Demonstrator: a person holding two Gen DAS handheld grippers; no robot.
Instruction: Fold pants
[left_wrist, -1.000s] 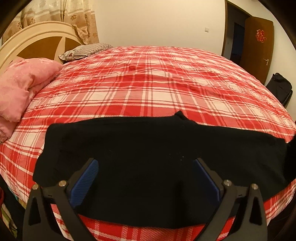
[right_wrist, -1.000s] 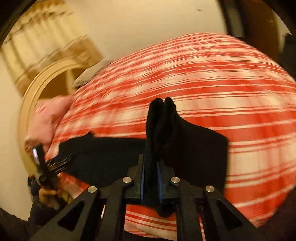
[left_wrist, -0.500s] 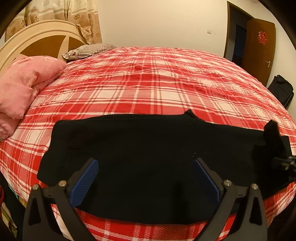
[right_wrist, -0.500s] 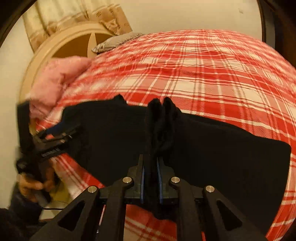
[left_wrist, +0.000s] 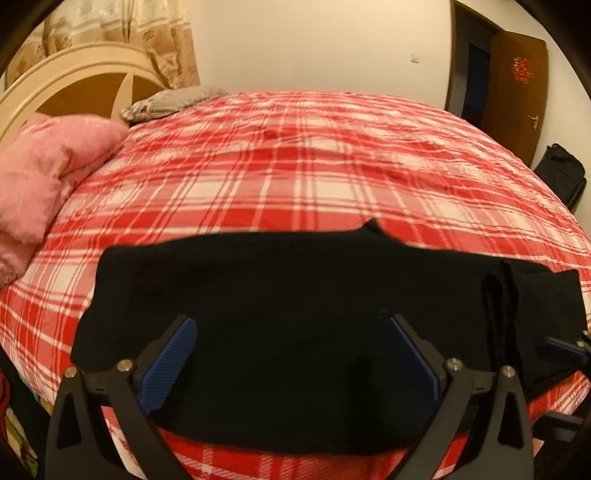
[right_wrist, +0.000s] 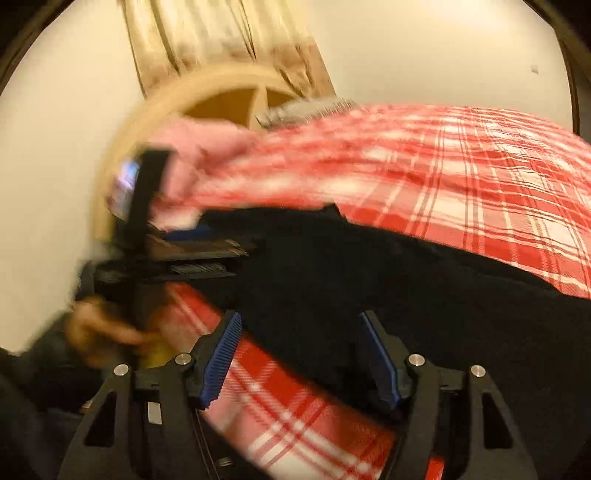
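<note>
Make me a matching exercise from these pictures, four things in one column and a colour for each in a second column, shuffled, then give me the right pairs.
Things:
1. pants
2. bedsheet
3. quilt
4. door

Colours:
A. brown
B. red and white plaid
C. black
D. pink

Pairs: 1-C, 2-B, 3-D, 4-A
</note>
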